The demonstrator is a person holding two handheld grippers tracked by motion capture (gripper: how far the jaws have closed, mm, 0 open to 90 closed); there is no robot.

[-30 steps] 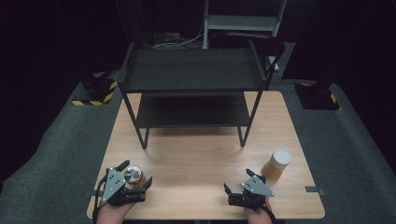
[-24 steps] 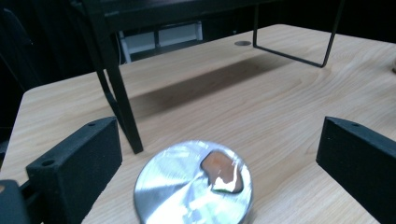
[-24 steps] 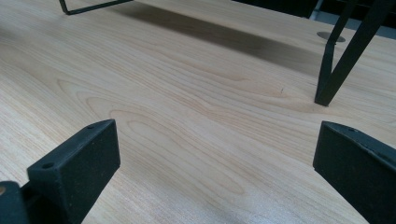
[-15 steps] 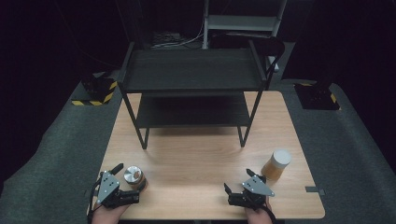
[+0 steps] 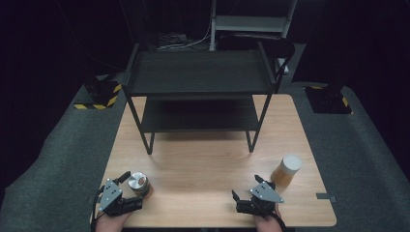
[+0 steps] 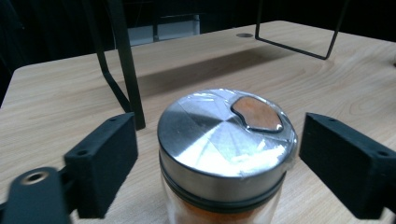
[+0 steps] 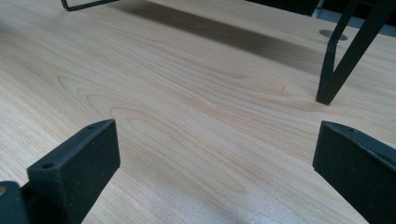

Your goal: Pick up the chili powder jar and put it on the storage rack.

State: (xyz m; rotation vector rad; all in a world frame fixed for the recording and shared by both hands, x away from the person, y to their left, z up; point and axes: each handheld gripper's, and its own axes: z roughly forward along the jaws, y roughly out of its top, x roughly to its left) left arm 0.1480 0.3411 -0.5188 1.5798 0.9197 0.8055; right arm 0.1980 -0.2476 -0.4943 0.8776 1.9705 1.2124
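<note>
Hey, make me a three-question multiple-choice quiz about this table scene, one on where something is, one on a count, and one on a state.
1. Where does the metal-lidded spice jar stand?
A. on the black shelf rack's top
B. between the left gripper's jaws, on the wooden table
C. beside the right gripper

2. How many jars are on the table?
A. one
B. two
C. four

3. How do the right gripper's jaws stand?
A. open, with bare table between them
B. shut on a jar
C. shut on a shelf leg

Answers:
1. B, the left gripper view shows the jar between both jaws, with a gap at each side; those jaws have just been closing.
2. B, the high view shows the spice jar and a white-lidded jar.
3. A, the right gripper view shows wood grain between wide jaws; the shelf rack stands farther back.
</note>
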